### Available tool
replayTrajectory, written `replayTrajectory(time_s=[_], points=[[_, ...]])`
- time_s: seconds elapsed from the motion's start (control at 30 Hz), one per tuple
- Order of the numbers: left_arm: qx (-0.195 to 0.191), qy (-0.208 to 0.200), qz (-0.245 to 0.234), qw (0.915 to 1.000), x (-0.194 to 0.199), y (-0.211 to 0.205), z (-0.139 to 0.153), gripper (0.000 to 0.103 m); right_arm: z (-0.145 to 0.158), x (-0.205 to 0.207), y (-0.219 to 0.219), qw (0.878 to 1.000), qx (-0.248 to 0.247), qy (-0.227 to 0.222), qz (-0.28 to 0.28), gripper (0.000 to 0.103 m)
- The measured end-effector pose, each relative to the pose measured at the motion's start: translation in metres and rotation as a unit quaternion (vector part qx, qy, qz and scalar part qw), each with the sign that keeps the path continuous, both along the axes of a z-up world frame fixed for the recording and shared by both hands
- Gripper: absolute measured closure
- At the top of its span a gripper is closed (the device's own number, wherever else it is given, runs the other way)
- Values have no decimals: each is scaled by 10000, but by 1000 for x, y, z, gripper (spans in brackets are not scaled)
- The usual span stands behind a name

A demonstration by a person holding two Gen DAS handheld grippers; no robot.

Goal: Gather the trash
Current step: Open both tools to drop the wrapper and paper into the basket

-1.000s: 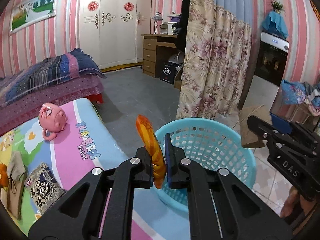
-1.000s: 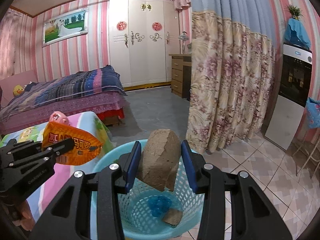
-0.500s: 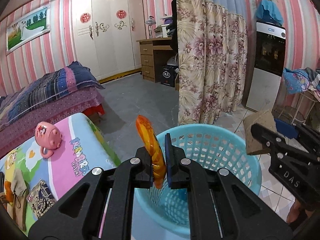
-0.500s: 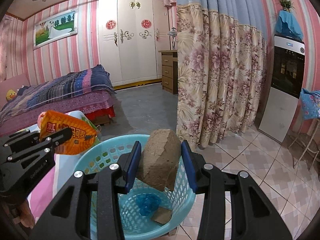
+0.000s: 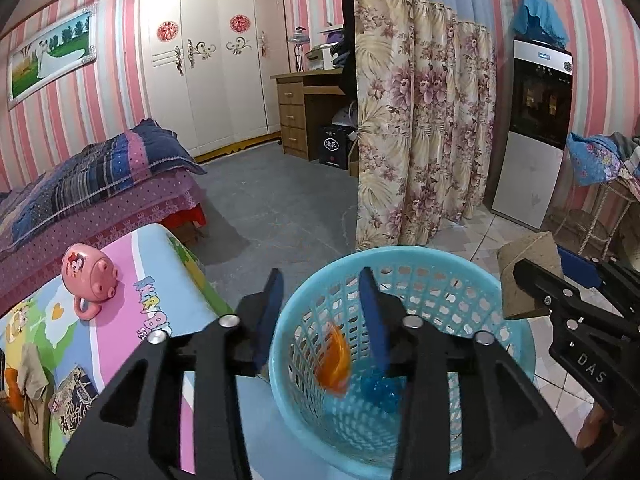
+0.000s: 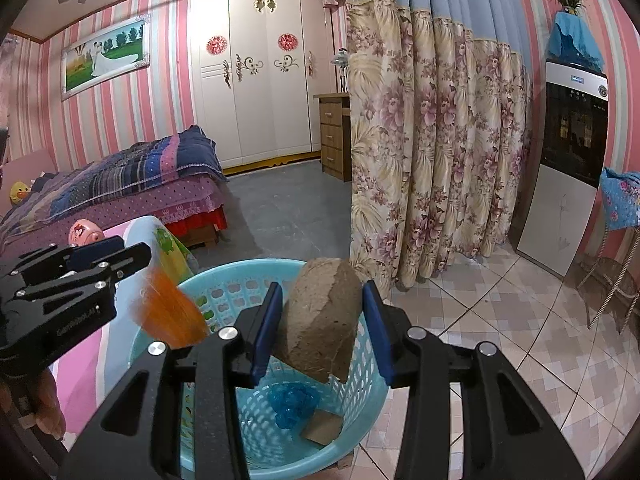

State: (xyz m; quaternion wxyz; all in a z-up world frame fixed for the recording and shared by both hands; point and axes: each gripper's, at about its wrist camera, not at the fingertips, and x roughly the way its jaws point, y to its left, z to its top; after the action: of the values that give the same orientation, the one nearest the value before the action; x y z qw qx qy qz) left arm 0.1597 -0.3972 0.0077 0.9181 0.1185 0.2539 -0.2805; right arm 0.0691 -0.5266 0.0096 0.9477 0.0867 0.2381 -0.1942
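Blurred orange wrapper (image 5: 334, 360) inside basket (image 5: 516, 344)

The left gripper (image 5: 320, 312) has just spread its jaws, and the orange wrapper (image 5: 334, 360) drops blurred beneath them into the blue basket (image 5: 500, 344).

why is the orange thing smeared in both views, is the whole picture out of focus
No. In the left wrist view only the orange snack wrapper is blurred, dropping into the blue basket between the left gripper's just-opened jaws. In the right wrist view it streaks likewise, while the brown cardboard piece in the right gripper stays sharp; fisheye bends the edges.
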Motion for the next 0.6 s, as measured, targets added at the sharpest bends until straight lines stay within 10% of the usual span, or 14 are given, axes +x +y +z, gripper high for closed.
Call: replayTrajectory(time_s=[0.33, 0.6], points=[[-53, -218, 417, 9989, 0, 18, 7, 22, -4, 2, 2, 10000, -1, 30, 5, 61], [-150, -304, 936, 9950, 3, 64, 15, 8, -8, 18, 17, 9999, -12, 6, 116, 61]])
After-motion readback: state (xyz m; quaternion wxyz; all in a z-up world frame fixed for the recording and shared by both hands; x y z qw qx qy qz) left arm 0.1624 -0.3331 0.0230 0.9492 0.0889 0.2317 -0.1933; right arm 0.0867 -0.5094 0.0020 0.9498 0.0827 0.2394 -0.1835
